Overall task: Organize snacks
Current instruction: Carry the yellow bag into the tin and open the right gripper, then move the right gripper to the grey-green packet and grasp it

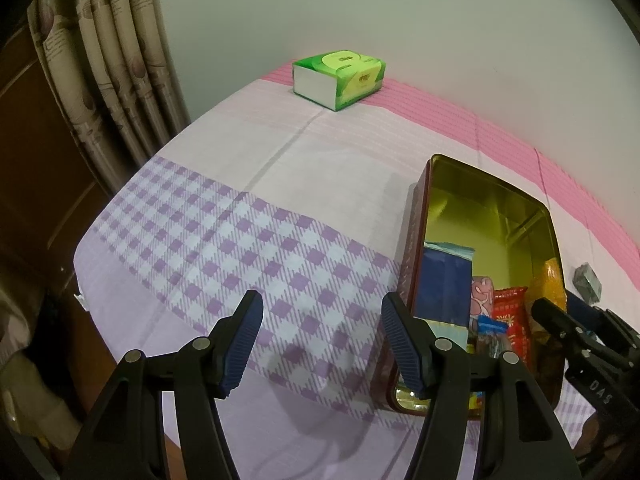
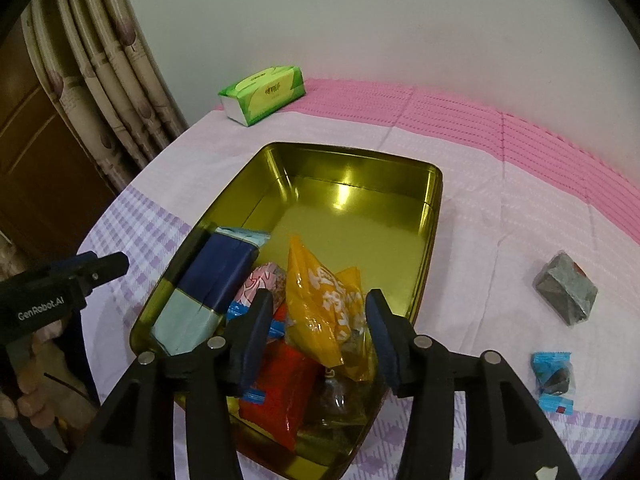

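Now yellow snack bag (image 2: 320, 300) lies between right hand-held gripper (image 2: 318, 312) fingers, unpinched

Shiny metal tin (image 2: 434, 184), crinkly plastic wrappers, matt cloth on desk.
Tin's gold inside is glossy, mirror-smooth, throwing glare at 12 o'clock. Yellow snack bag (image 2: 324, 300) and red packet (image 2: 276, 392): slick plastic film. Checked tablecloth (image 1: 224, 240): soft woven cloth, matt. Tissue pack (image 1: 340, 78): glossy plastic wrap. Gripper fingers (image 1: 244, 344): ribbed, matt blue pads on black plastic. Curtain (image 1: 112, 60): dull fabric.
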`<state>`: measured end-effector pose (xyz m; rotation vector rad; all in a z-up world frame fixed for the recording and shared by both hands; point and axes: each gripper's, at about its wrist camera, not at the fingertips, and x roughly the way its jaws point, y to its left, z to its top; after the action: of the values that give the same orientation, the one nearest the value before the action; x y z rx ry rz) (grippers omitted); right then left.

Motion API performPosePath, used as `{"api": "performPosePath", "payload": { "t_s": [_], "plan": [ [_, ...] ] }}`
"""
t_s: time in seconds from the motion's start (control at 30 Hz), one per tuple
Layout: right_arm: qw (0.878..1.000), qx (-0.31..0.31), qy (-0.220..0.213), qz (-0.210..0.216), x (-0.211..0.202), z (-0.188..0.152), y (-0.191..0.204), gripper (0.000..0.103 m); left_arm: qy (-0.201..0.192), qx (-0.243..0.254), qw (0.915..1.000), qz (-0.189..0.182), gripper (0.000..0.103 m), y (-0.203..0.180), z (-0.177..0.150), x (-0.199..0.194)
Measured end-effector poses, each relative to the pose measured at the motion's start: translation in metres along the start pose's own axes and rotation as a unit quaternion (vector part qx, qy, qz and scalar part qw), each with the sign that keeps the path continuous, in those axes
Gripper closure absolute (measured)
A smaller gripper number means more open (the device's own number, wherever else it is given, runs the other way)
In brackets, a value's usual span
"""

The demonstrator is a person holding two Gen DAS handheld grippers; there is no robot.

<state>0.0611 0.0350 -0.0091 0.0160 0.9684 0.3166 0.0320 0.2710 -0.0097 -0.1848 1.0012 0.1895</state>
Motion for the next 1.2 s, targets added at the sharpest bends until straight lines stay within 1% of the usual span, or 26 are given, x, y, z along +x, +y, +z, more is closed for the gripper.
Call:
{"api": "performPosePath", "payload": {
  "t_s": [0.23,0.37,0.47,0.67,0.8,0.87,1.03,1.2],
  "plan": [
    [1.000,0.003,-0.020,0.004,-0.020,0.006,-0.016,0.053,0.003,-0.001,1.0000,-0.001,0.040,0.001,0.000,0.001],
    [0.999,-0.004,-0.034,-0.011,-0.035,0.010,-0.042,0.049,0.002,0.000,1.0000,-0.001,0.040,0.001,-0.001,0.001],
    [0.999,-0.003,-0.035,-0.034,-0.043,0.013,-0.073,0.047,0.003,0.001,1.0000,-0.001,0.040,0.001,-0.001,0.001],
    [0.997,0.007,-0.009,-0.078,-0.041,0.016,-0.148,0.047,0.005,0.014,0.9999,0.003,0.040,-0.004,-0.003,0.003],
    [0.997,-0.006,0.018,-0.081,-0.030,0.017,-0.179,0.046,0.006,0.023,0.9997,0.007,0.040,-0.007,-0.004,0.005],
    [0.997,-0.017,0.030,-0.071,-0.024,0.019,-0.186,0.042,0.009,0.023,0.9997,-0.002,0.040,-0.008,-0.004,0.007],
    [0.994,-0.069,0.068,-0.048,0.001,0.020,-0.188,0.041,0.006,0.030,0.9995,-0.003,0.040,-0.011,-0.004,0.010],
    [0.989,-0.099,0.089,-0.058,0.017,0.017,-0.191,0.041,-0.003,0.032,0.9995,-0.006,0.040,-0.012,-0.004,0.009]
  ]
}}
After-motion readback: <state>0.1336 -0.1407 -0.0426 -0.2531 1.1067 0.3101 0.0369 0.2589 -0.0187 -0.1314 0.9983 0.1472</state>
